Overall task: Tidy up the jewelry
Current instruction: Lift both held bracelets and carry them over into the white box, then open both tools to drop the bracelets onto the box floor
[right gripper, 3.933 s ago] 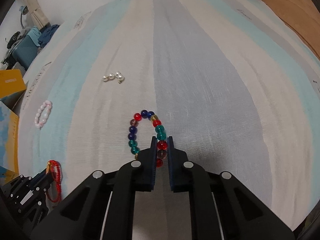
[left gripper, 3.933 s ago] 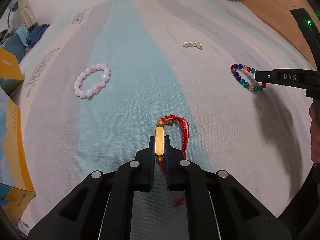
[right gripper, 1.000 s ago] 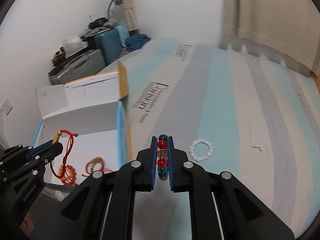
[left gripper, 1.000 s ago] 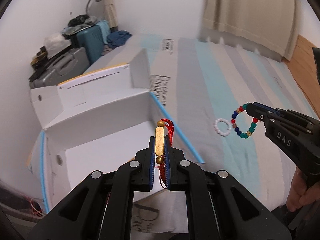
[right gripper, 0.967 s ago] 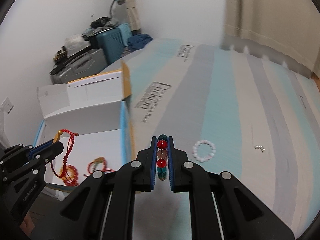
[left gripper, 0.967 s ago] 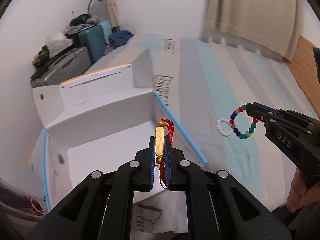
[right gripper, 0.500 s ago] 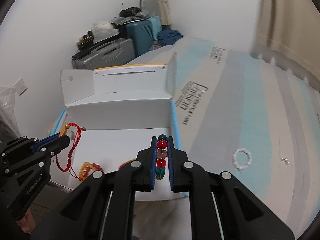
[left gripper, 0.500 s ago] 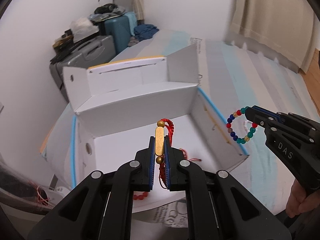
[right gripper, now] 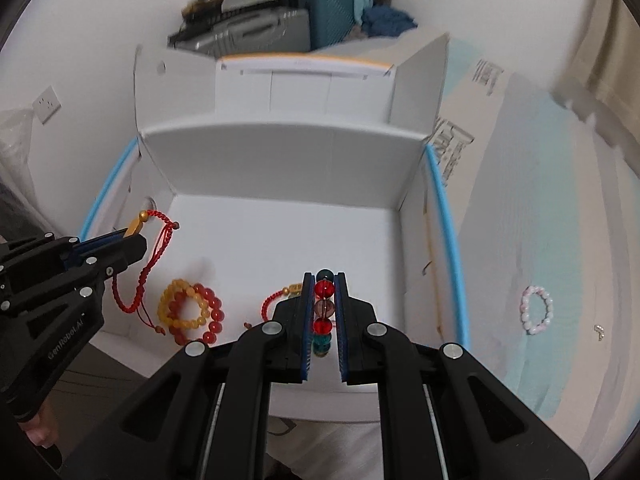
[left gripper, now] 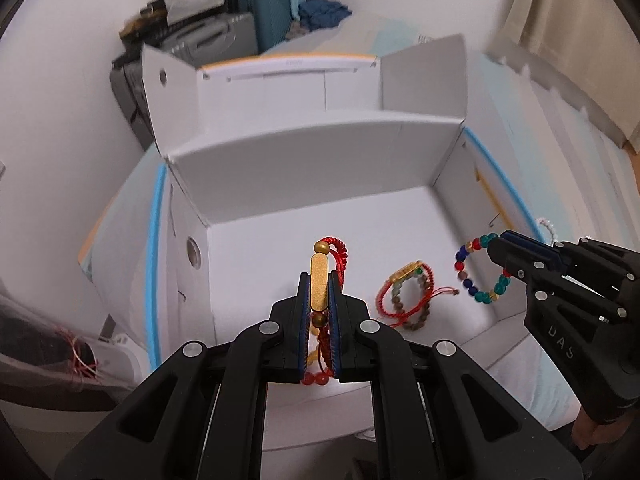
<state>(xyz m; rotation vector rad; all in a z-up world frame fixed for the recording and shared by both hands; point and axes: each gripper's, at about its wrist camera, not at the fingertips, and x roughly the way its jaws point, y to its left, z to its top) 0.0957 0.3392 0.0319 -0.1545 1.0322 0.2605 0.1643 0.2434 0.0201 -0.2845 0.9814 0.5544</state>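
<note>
Both grippers are held over the open white box (left gripper: pixel 320 152), and each is loaded. The left gripper (left gripper: pixel 319 312) is clamped narrow on the red cord bracelet (left gripper: pixel 338 254), its gold bar gripped upright between the pads while the red cord is left hanging below, clear of the box floor. The right gripper (right gripper: pixel 324 312) is closed on the multicoloured bead bracelet (right gripper: pixel 323 307), red, clear and teal beads being pinched in a line between its fingers; from the left wrist view the rest of the loop is seen dangling free inside the box's right side. On the box floor, amber and red bead bracelets (right gripper: pixel 188 312) are lying at the near left, and another red cord bracelet with brown beads (left gripper: pixel 408 296) is seen near the middle. A pale pink bead bracelet (right gripper: pixel 537 309) is left on the striped bedcover (right gripper: pixel 540 208), right of the box; beside it a tiny item, possibly the pearls, is too small to make out.
</note>
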